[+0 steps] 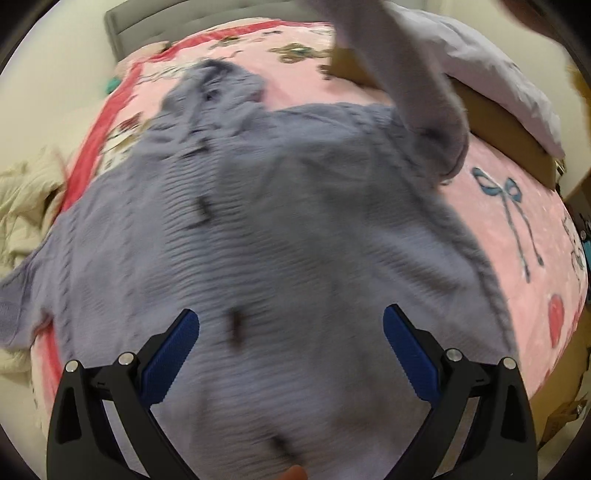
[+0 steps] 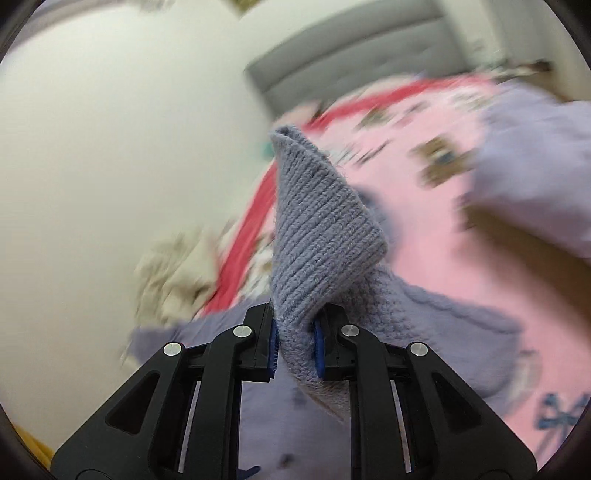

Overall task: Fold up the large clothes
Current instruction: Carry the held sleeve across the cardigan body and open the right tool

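A large grey-lilac knit sweater (image 1: 295, 221) lies spread on a pink patterned blanket (image 1: 517, 206) on a bed. My left gripper (image 1: 291, 315) hovers over the sweater's body, its blue pads wide open with nothing between them. One sleeve (image 1: 417, 85) rises up and out of the left wrist view at the upper right. In the right wrist view my right gripper (image 2: 295, 332) is shut on that sleeve's ribbed cuff (image 2: 317, 221), which stands folded above the fingers. The rest of the sweater (image 2: 443, 325) trails below over the blanket (image 2: 424, 221).
A pale lilac pillow (image 1: 498, 74) rests on a brown cushion (image 1: 498, 122) at the bed's right side. The grey headboard (image 1: 147, 22) stands against the wall. Cream bedding (image 1: 26, 199) is bunched off the bed's left edge. Both views are motion-blurred.
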A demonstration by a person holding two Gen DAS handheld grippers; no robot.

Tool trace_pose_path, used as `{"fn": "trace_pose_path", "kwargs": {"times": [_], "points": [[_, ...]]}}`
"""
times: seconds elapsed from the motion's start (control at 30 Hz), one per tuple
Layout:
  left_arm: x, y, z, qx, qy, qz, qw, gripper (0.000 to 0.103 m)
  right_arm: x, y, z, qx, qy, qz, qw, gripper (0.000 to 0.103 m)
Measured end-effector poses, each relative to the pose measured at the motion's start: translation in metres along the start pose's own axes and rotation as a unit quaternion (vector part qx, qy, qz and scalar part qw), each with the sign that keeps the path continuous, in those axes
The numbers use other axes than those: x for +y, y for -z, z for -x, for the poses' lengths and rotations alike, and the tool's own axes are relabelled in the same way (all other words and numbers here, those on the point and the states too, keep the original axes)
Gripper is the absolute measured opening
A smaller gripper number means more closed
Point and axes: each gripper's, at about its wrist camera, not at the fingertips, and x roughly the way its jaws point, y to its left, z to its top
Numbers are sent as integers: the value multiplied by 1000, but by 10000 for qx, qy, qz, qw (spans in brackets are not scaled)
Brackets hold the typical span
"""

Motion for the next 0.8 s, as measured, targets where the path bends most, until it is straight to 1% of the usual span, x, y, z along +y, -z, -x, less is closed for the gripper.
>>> {"fn": "trace_pose_path", "kwargs": {"times": [0.03, 0.07, 0.1, 0.13, 0.17, 0.2, 0.23, 0.27, 0.3, 0.37, 0.43, 0.5, 0.57, 0.63, 0.67, 0.7, 0.77, 0.8], "points": [[13, 5, 4, -6, 15, 84, 10000, 98, 13, 3, -29, 315, -29, 74, 9995, 14], [25, 11, 6, 4, 5, 157, 9999, 98, 25, 8, -59, 593, 52, 270, 9979, 14], [38, 18, 8, 28, -37, 242, 9997, 98, 40, 23, -72, 747, 181, 453, 9960, 14], [50, 24, 8, 63, -110, 320, 9994, 98, 51, 34, -106, 995, 415, 672, 9919, 14], [59, 29, 7, 123, -231, 364, 9990, 98, 59, 45, -123, 1194, 498, 752, 9887, 14], [66, 33, 6, 152, -306, 397, 9986, 98, 69, 68, -125, 1322, 506, 767, 9870, 14], [75, 40, 4, 192, -370, 435, 9982, 98, 71, 81, -146, 1547, 480, 718, 9842, 14], [80, 44, 2, 210, -407, 474, 9978, 98, 72, 94, -159, 1690, 499, 723, 9817, 14], [87, 50, -1, 272, -443, 569, 9970, 98, 72, 105, -179, 1878, 572, 751, 9777, 14], [97, 55, -7, 387, -418, 770, 9954, 98, 83, 127, -194, 2105, 683, 836, 9716, 14], [103, 62, -10, 443, -383, 974, 9935, 98, 81, 147, -213, 2388, 855, 890, 9632, 15], [104, 65, -14, 463, -334, 1068, 9926, 98, 77, 157, -228, 2561, 884, 883, 9585, 17], [106, 70, -17, 469, -314, 1100, 9923, 98, 75, 161, -232, 2560, 872, 947, 9581, 18], [107, 71, -22, 485, -277, 1152, 9918, 98, 75, 162, -234, 2639, 783, 976, 9564, 21], [107, 71, -23, 501, -251, 1181, 9914, 98, 76, 160, -233, 2677, 690, 946, 9564, 28], [107, 70, -24, 508, -243, 1198, 9912, 98, 77, 158, -232, 2712, 541, 895, 9568, 38], [108, 70, -24, 493, -289, 1221, 9909, 98, 85, 151, -226, 2677, 278, 880, 9591, 48], [110, 69, -23, 473, -326, 1236, 9907, 98, 90, 145, -215, 2573, 51, 893, 9622, 54]]}}
